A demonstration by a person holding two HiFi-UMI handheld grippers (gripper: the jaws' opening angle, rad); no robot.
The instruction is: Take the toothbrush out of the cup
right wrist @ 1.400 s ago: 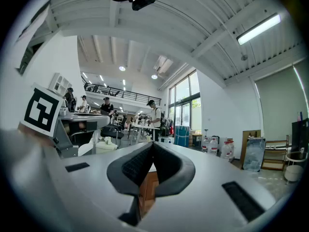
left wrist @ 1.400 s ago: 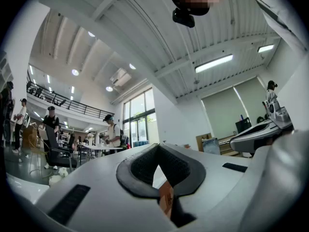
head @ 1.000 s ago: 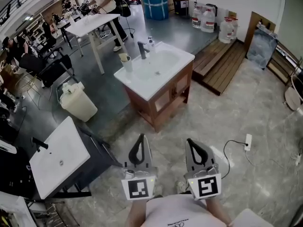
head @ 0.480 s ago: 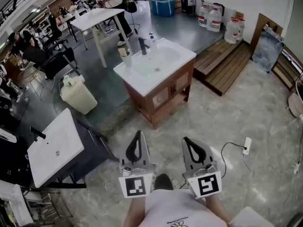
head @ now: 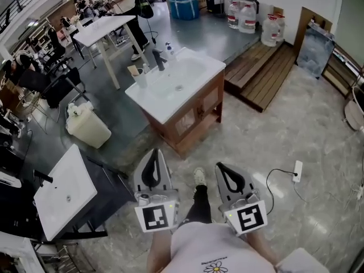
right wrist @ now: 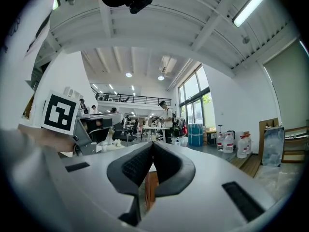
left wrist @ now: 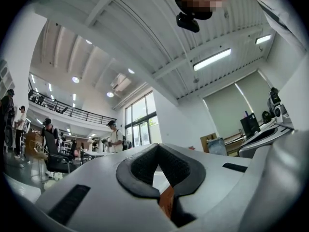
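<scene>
White sink (head: 199, 67) atop wooden cabinet (head: 193, 115); water jugs (head: 247, 17) beyond; white bin (head: 88, 127) left.

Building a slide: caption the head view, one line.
Left gripper and right gripper, shut and empty, held short of the sink; the cup stands beside the tap.

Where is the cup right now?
In the head view, the cup stands on the left corner of the white sink, just left of the dark faucet, up and left of centre.
</scene>
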